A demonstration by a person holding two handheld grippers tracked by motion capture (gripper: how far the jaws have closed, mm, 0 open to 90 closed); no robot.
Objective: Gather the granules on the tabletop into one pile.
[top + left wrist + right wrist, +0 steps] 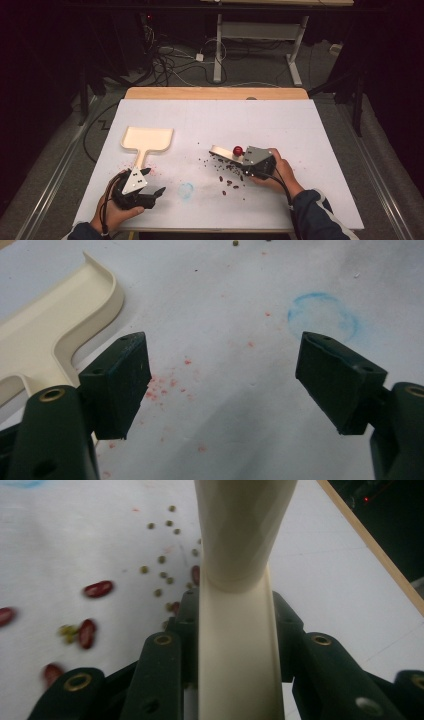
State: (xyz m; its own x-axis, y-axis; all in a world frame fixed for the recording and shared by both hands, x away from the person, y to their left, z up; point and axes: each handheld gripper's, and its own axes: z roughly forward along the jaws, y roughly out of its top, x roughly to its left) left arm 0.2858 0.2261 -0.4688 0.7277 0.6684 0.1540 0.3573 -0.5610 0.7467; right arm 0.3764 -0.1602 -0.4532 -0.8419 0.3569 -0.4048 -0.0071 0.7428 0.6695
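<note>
A cream dustpan lies flat on the left of the white table, its handle pointing toward me; its rim curves along the left of the left gripper view. My left gripper is just beyond that handle's end, open, with nothing between its fingers. Near mid-table my right gripper is shut on a cream hand tool, whose wider far end reaches left, low over the table. Red and green beans lie scattered under and beside the tool.
A small red ball shows by the right gripper's front. A faint blue ring is drawn on the cover between the grippers, with red specks near the dustpan handle. The table's wooden far edge lies beyond a wide bare stretch of cover.
</note>
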